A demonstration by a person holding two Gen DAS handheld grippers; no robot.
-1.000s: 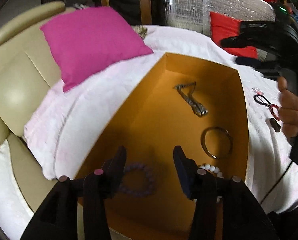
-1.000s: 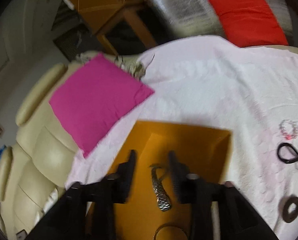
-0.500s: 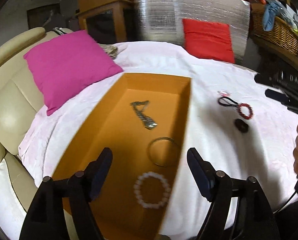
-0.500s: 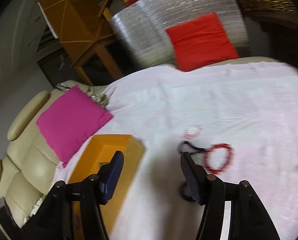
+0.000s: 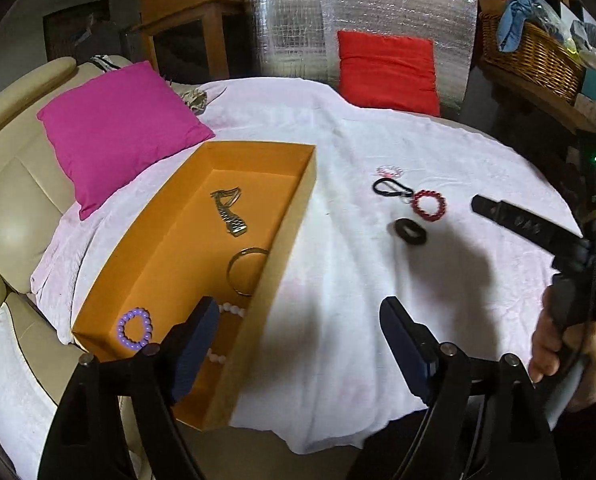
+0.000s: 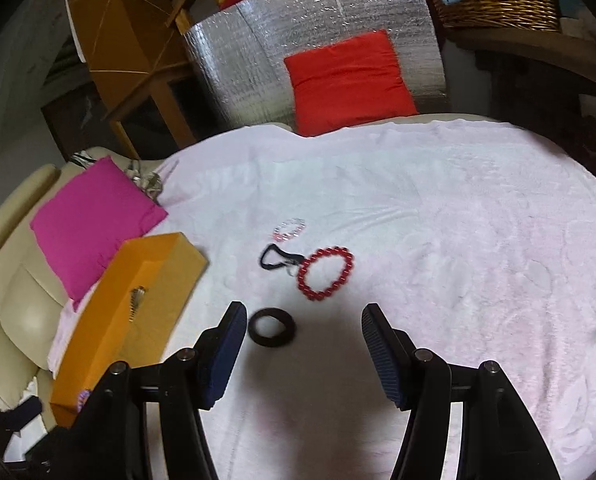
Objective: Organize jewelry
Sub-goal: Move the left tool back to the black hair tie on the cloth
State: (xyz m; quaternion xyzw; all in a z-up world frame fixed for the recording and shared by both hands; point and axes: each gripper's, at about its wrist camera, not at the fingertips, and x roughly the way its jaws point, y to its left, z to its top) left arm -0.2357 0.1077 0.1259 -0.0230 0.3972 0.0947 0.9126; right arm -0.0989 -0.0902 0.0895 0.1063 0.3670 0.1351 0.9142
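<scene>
An orange box (image 5: 294,236) (image 6: 170,280) lies on the white cloth. It holds a metal watch (image 5: 228,210), a thin bangle (image 5: 244,270), a purple bead bracelet (image 5: 134,329) and white beads (image 5: 230,312). On the cloth to its right lie a black ring (image 5: 410,232) (image 6: 272,327), a red bead bracelet (image 5: 429,205) (image 6: 325,273), a black carabiner (image 5: 391,188) (image 6: 278,258) and a pale pink bracelet (image 5: 389,171) (image 6: 289,229). My left gripper (image 5: 298,344) is open and empty over the box's right wall. My right gripper (image 6: 301,340) is open and empty just short of the black ring.
A pink cushion (image 5: 118,128) lies left of the box on a beige sofa (image 5: 10,184). A red cushion (image 5: 385,72) leans on a silver panel (image 5: 361,20) at the back. A wicker basket (image 5: 533,52) stands at the back right.
Both grippers have pulled back from the box and swung right. The right gripper now faces the loose jewelry on the cloth. Both sets of jaws have opened wider.
</scene>
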